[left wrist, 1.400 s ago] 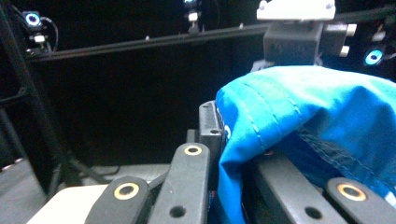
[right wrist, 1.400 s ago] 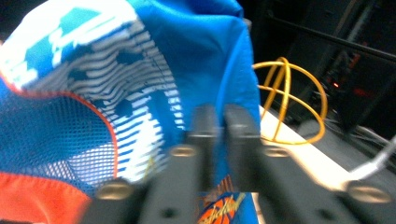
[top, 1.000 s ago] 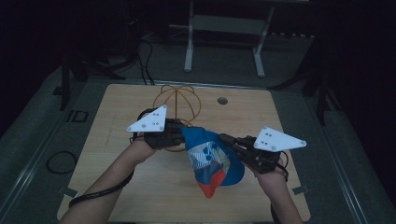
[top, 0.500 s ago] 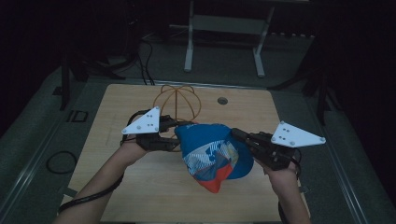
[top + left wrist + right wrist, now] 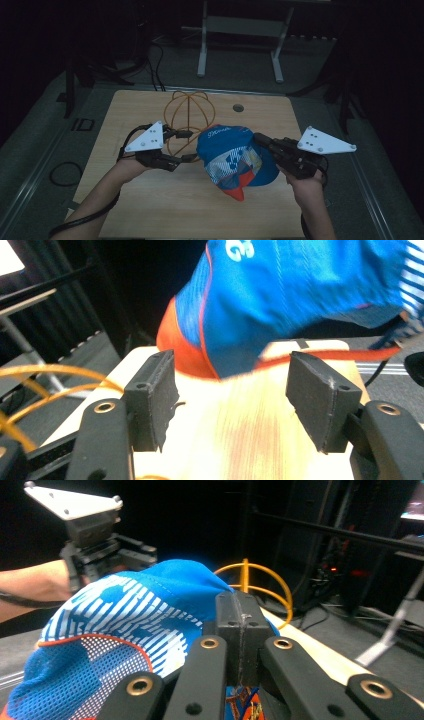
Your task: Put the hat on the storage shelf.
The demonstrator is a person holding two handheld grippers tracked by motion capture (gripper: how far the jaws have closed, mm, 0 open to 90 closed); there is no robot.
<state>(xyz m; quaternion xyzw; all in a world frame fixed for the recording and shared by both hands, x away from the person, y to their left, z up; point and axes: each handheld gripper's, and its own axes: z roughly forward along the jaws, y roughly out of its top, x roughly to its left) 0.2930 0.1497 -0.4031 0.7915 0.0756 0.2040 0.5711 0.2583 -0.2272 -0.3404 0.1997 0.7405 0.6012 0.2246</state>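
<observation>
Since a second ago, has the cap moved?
Yes. The cap, pinched by the right hand-held gripper, has shifted toward the wire stand, up the table.

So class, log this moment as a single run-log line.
left gripper: just opened, nothing between jaws | right gripper: shut on cap | wire stand: bare, behind cap

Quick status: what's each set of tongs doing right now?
Left tongs: open, jaws just been opening, nothing between the pads; the cap hangs beyond them.
Right tongs: shut on the cap.
</observation>
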